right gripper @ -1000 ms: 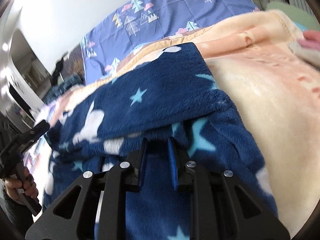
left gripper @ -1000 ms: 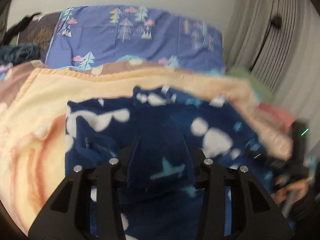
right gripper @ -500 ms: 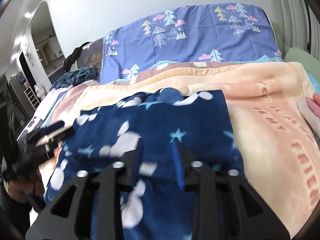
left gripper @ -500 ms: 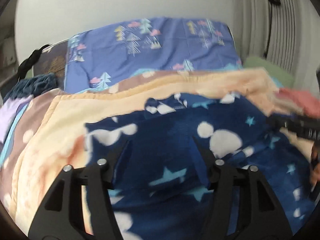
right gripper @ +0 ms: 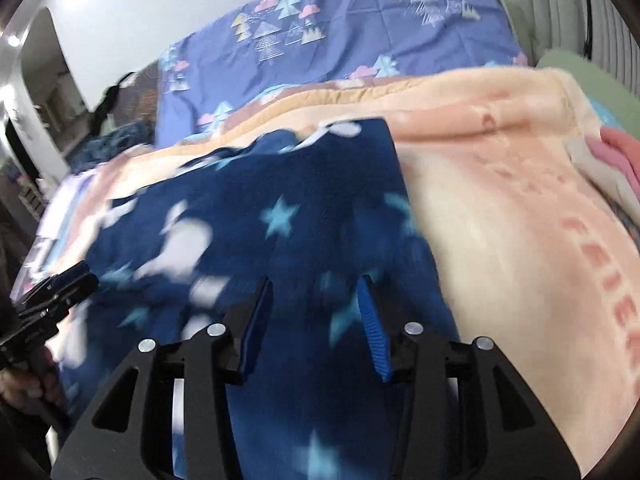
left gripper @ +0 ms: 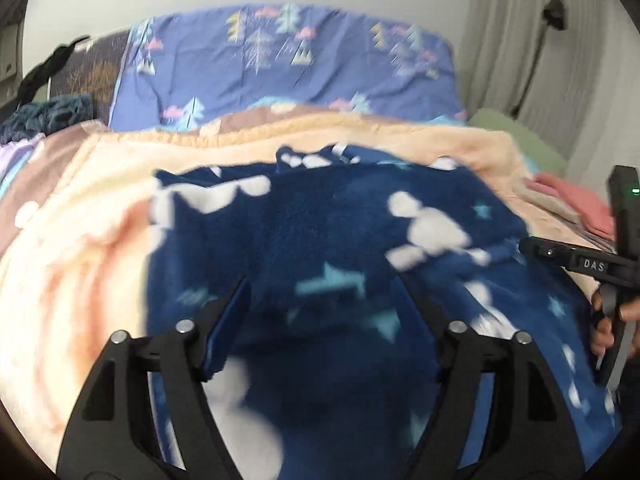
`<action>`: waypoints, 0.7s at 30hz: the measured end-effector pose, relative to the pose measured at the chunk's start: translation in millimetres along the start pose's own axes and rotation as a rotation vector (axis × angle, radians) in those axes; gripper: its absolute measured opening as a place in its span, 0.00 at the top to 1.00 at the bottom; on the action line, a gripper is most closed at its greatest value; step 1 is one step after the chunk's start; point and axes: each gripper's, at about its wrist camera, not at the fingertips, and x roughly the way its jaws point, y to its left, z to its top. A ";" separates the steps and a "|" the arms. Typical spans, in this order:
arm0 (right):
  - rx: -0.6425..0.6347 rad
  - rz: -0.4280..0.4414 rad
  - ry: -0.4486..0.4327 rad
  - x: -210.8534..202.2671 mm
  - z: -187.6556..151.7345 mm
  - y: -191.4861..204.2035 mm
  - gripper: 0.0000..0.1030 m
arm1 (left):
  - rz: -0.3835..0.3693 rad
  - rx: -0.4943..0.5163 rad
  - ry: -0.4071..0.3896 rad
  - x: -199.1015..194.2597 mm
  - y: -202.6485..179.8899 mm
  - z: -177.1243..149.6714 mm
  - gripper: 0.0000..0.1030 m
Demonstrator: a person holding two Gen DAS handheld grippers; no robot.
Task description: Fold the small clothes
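now navy fleece garment (left gripper: 320,240) btwn both grippers' wide-open fingers (left gripper: 224,320), nothing held

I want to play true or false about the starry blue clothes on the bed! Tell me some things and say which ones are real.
1. The navy fleece garment has stars and white blobs on it. True.
2. It lies on a bright green blanket. False: it lies on a peach blanket.
3. The left gripper has its fingers spread wide. True: they stand open with navy fleece between them.
4. The right gripper is pinched fully shut. False: its blue-padded fingers stand apart over the fleece.
5. The purple pillow at the far end has little trees printed on it. True.
6. A pink cloth lies on top of the navy garment. False: it sits off at the blanket's right edge.
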 end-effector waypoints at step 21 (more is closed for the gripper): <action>-0.148 0.427 0.282 -104.8 -201.5 107.5 0.56 | -0.074 -0.155 0.106 -142.7 10.9 -168.6 0.21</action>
